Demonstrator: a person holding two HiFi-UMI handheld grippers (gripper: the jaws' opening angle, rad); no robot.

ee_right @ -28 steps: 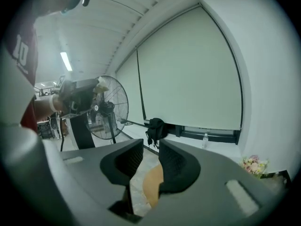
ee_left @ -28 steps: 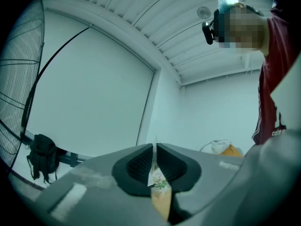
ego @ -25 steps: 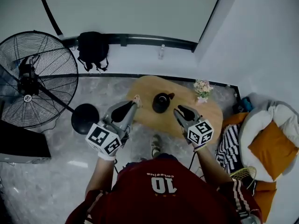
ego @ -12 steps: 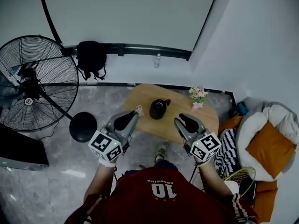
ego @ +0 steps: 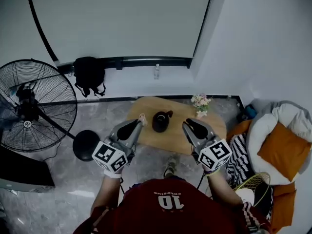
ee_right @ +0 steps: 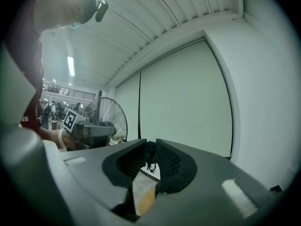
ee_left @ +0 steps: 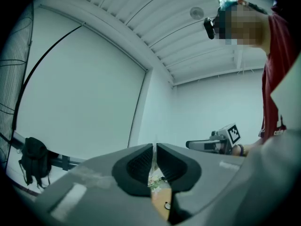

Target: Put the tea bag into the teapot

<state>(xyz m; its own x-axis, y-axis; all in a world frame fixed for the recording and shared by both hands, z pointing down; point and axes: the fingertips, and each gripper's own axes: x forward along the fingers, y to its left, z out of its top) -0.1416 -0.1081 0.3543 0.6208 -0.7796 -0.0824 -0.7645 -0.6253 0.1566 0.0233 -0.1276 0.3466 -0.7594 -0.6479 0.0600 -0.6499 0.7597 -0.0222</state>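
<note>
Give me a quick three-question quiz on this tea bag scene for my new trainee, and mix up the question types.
1. True or false: the teapot stands on the floor.
2. Multiple choice: what is clamped in the left gripper? A a spoon; B the tea bag; C a cup.
3. Fill in: in the head view, the flowers stand near the table's ___ end.

Key: 1 false, it stands on the table. 2 B. 3 right.
</note>
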